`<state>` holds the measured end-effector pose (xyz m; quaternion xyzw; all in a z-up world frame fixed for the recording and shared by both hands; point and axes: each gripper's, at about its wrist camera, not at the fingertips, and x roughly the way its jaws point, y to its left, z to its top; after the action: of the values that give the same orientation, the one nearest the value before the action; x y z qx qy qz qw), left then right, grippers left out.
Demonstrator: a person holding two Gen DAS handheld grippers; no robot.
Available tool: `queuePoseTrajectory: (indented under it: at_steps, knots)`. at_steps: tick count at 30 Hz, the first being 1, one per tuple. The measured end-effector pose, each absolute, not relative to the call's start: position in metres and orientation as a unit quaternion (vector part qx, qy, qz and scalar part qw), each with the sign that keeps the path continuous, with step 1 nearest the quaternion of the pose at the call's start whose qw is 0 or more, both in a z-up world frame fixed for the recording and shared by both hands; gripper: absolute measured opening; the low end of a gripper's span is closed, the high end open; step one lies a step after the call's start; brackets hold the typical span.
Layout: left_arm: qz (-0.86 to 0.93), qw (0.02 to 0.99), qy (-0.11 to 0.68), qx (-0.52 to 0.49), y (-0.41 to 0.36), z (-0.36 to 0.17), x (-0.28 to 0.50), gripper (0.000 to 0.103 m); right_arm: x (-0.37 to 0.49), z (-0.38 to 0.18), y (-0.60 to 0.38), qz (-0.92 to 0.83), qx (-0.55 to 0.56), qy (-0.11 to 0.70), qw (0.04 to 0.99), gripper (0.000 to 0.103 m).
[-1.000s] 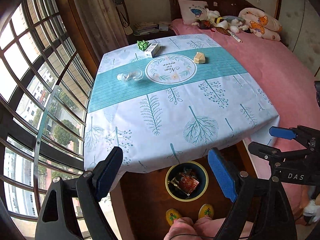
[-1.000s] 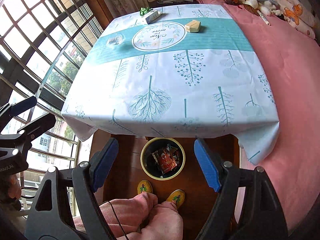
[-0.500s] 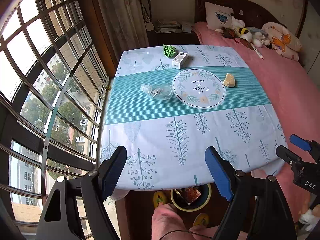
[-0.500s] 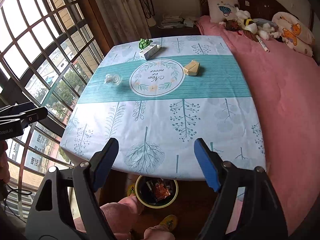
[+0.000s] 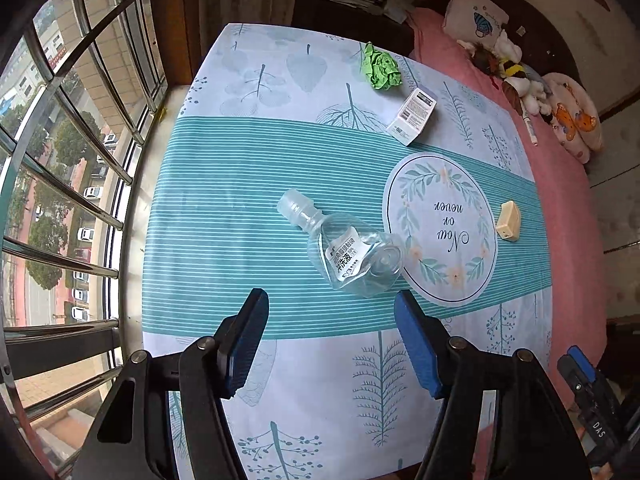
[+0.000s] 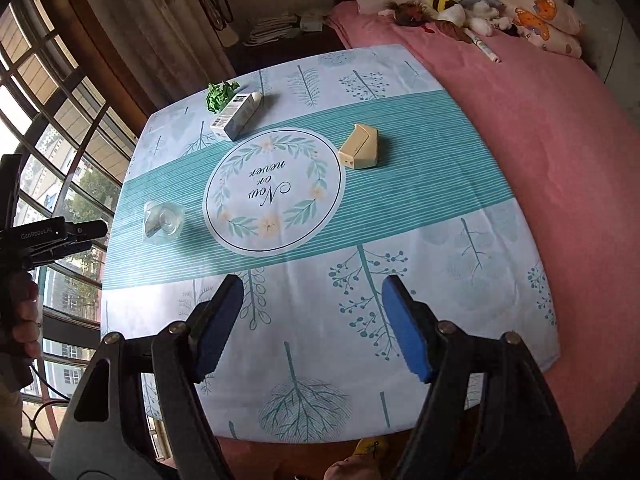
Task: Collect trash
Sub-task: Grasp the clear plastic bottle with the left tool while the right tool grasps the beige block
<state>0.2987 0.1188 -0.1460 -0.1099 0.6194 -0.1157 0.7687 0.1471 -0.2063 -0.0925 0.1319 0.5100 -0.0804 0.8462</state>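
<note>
A clear plastic bottle (image 5: 346, 251) lies on its side on the teal band of the tablecloth (image 5: 224, 208); it also shows in the right wrist view (image 6: 163, 221). My left gripper (image 5: 330, 322) is open and empty, just short of the bottle. A crumpled green paper (image 5: 380, 66), a small white box (image 5: 412, 117) and a beige box (image 5: 508, 221) lie farther back. My right gripper (image 6: 312, 312) is open and empty above the near half of the table, well short of the beige box (image 6: 360, 147). The white box (image 6: 236, 115) and green paper (image 6: 219, 95) sit far left.
A pink bed (image 6: 540, 128) with pillows and plush toys borders the table's right side. A barred window (image 5: 60, 160) runs along the left. A curtain (image 6: 168, 32) and papers on a dark stand (image 6: 276, 26) are behind the table.
Both grippers have risen and moved forward over the table. The left one has closed in on the clear bottle. The bin under the table edge has dropped out of view.
</note>
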Motion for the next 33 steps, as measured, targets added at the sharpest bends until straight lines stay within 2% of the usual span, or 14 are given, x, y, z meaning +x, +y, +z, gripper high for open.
queuePoseTrajectory:
  at_steps: [5, 11, 13, 16, 18, 24, 33]
  knots:
    - [-0.134, 0.732, 0.657, -0.12, 0.1, -0.208, 0.344, 0.066, 0.194, -0.122, -0.22, -0.131, 0.166, 0.522, 0.827, 0.069]
    - [-0.151, 0.701, 0.688, -0.114, 0.071, -0.248, 0.359, 0.066, 0.236, -0.146, -0.236, -0.167, 0.176, 0.529, 0.813, 0.069]
    - [-0.16, 0.708, 0.679, -0.109, 0.061, -0.245, 0.359, 0.067, 0.248, -0.153, -0.24, -0.174, 0.174, 0.531, 0.811, 0.069]
    - [-0.171, 0.705, 0.682, -0.095, 0.046, -0.244, 0.361, 0.058, 0.266, -0.165, -0.248, -0.186, 0.171, 0.535, 0.806, 0.069]
    - [-0.182, 0.704, 0.682, -0.081, 0.035, -0.243, 0.36, 0.037, 0.277, -0.173, -0.255, -0.195, 0.172, 0.54, 0.801, 0.069]
    - [-0.204, 0.73, 0.651, -0.031, 0.012, -0.231, 0.358, 0.032, 0.307, -0.195, -0.273, -0.217, 0.169, 0.545, 0.792, 0.069]
    - [-0.209, 0.759, 0.616, -0.003, 0.011, -0.212, 0.364, 0.032, 0.348, -0.219, -0.282, -0.224, 0.159, 0.553, 0.787, 0.069]
